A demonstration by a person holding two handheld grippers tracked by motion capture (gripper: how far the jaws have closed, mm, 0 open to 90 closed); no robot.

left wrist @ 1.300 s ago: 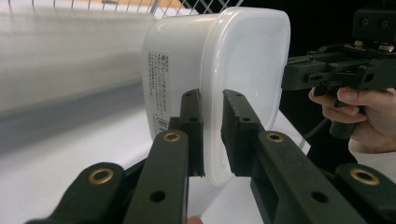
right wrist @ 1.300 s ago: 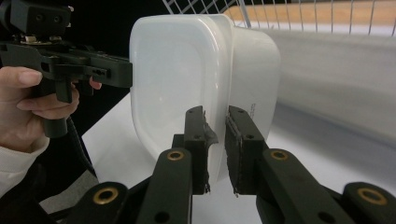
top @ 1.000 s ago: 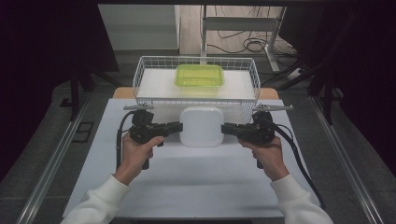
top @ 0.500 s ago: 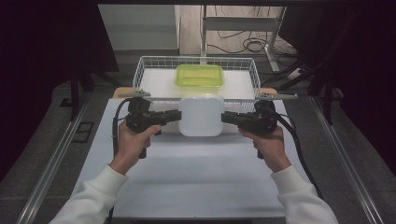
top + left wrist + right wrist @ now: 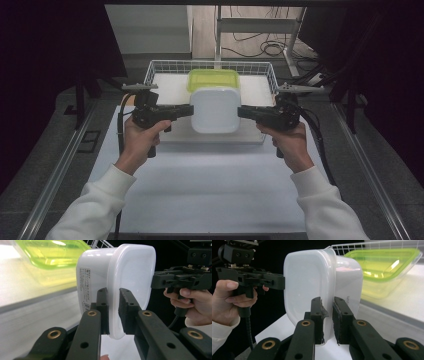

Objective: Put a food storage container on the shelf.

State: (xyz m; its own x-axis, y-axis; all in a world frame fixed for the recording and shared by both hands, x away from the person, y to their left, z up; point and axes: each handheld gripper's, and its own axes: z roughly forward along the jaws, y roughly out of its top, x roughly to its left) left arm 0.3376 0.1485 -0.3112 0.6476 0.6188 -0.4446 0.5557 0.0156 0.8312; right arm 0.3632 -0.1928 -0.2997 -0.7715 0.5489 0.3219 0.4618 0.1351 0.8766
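A: Starting with the biggest thing — the white table mat [image 5: 200, 190] is filling the lower half of the high view, with the wire basket [image 5: 159, 67] sitting at upper centre.

B: And the white container [image 5: 215, 110]?

A: It is hanging at the centre of the high view, just in front of the basket and clear of the mat. It is overlapping the lower edge of the green-lidded box [image 5: 213, 79] lying inside the basket. Its broad lidded face is pointing up toward the camera. Seen from above it is nearly square, the slightly longer side running toward the top of the frame.

B: In the left gripper view?

A: There the container [image 5: 117, 275] is standing in the upper middle, lid face turned right, label side left.

B: Grippers?

A: The left gripper [image 5: 190, 111] is coming in from centre left. Its jaws are pinching the container's rim, one pad [image 5: 102, 305] on each side of it. The right gripper [image 5: 241, 113] is coming in from centre right. It is clamping the opposite rim the same way, pads [image 5: 317, 315] pressing on it.

B: Hands?

A: The left hand [image 5: 140, 142] and right hand [image 5: 290, 145] are gripping the handles, white sleeves entering from the bottom.
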